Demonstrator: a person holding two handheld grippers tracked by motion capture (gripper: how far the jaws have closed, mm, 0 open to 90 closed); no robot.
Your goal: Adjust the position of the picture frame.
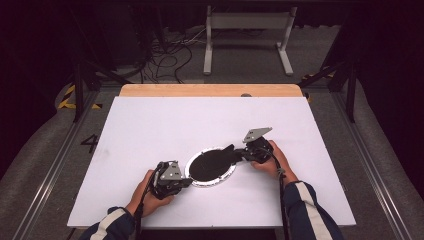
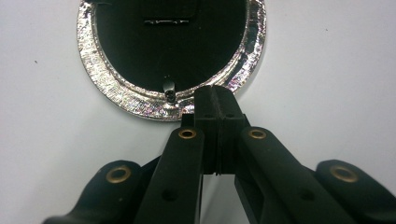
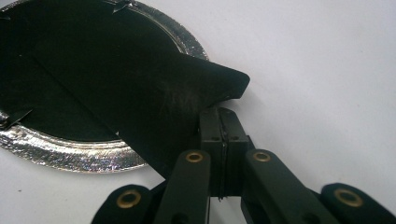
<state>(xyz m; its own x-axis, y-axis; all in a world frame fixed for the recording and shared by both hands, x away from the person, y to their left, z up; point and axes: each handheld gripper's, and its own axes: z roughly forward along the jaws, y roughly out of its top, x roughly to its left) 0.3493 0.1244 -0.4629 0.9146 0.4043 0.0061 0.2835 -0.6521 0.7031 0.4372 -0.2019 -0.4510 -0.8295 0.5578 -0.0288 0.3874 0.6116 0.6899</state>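
Observation:
A round frame with a shiny silver rim (image 1: 215, 183) (image 2: 116, 93) (image 3: 70, 156) and a black inside lies flat near the middle of the white board. My left gripper (image 1: 187, 181) (image 2: 215, 95) is shut, its tips resting on the rim's near-left edge beside a small metal clip (image 2: 169, 91). Whether it pinches the rim I cannot tell. My right gripper (image 1: 242, 152) (image 3: 223, 112) is shut on the corner of a black flap (image 1: 227, 151) (image 3: 177, 93). The flap rises off the frame's far-right side.
The white board (image 1: 150, 125) covers the table, with a wooden strip (image 1: 210, 90) along its far edge. A grey metal stand (image 1: 247, 30) and loose cables (image 1: 165, 55) sit on the floor behind. Striped sleeves (image 1: 310, 210) come in from below.

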